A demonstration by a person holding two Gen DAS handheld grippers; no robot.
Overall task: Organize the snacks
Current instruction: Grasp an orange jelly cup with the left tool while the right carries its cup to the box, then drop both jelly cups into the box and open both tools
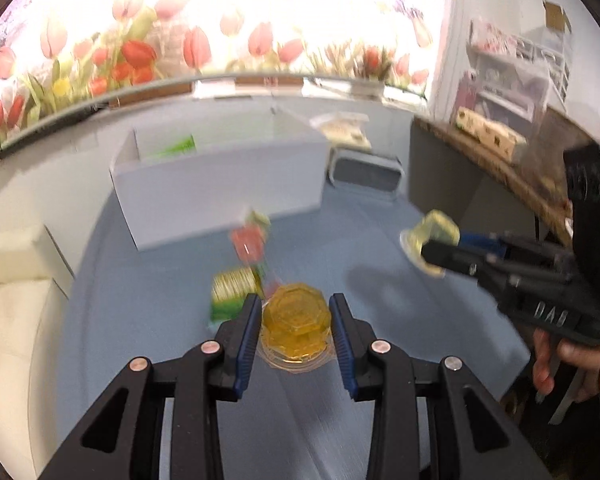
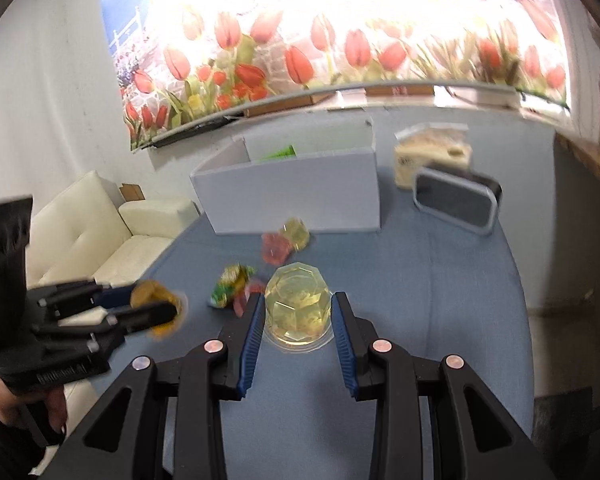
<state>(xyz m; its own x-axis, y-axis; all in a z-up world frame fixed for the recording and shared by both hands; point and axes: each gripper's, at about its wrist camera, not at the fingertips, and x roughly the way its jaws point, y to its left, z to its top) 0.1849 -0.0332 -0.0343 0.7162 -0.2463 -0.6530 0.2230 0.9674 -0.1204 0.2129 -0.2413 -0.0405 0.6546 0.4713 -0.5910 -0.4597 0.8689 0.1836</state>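
Both tongs grip jelly cups above the blue counter (image 2: 440, 280), the left tongs (image 1: 296, 320) an amber cup (image 1: 296, 320), the right tongs (image 2: 298, 312) a pale yellow cup (image 2: 298, 304), and either slick cup may slip before reaching the white box (image 2: 292, 196)

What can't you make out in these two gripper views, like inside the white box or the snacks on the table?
- White box contents: both views, front wall hides all but a green scrap.
- Loose snacks on the table: left view, motion blur smears wrappers; no labels readable.
- Cup bases: the left gripper with its orange jelly cup and the right gripper with its pale yellow jelly cup hide the sides.
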